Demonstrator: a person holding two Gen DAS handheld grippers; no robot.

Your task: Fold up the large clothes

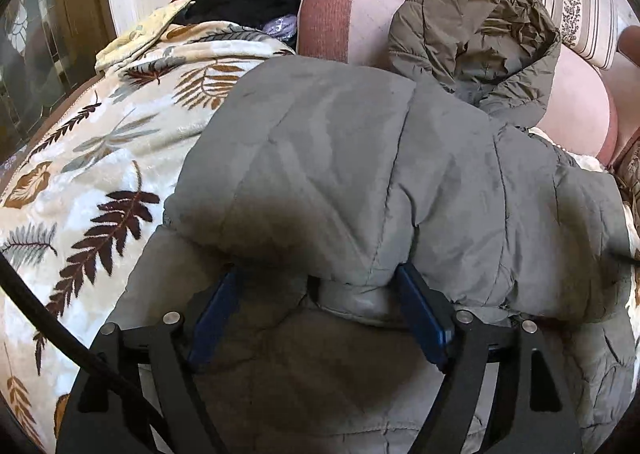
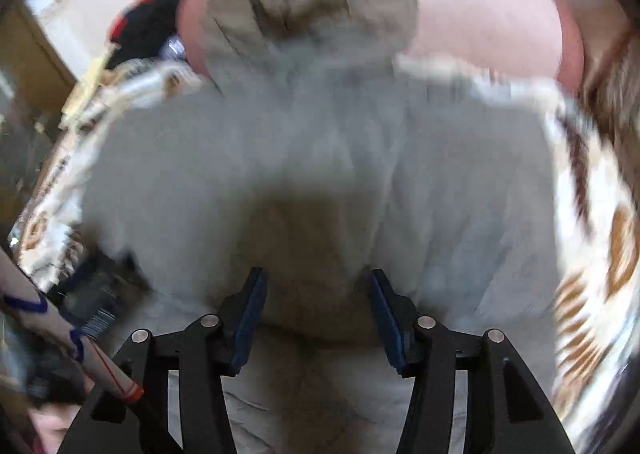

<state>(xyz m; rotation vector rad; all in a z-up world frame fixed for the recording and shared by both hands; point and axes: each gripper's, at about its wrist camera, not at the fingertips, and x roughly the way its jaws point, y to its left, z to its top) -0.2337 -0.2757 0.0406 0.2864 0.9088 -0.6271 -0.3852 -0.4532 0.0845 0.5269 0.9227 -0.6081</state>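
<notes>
Two tongs (image 1: 320, 294) (image 2: 316, 306), seemingly agape; one jacket (image 1: 360, 158)

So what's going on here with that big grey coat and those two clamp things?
A person is folding a grey hooded puffer jacket spread on a leaf-print blanket over a sofa, with a two-finger gripper in each hand. A thick fold of the jacket bulges between the fingers of the left gripper; whether they still pinch it is unclear. The right gripper hangs over the jacket, jaws apart, gripping nothing; its view is blurred. The hood lies against the pink cushion.
</notes>
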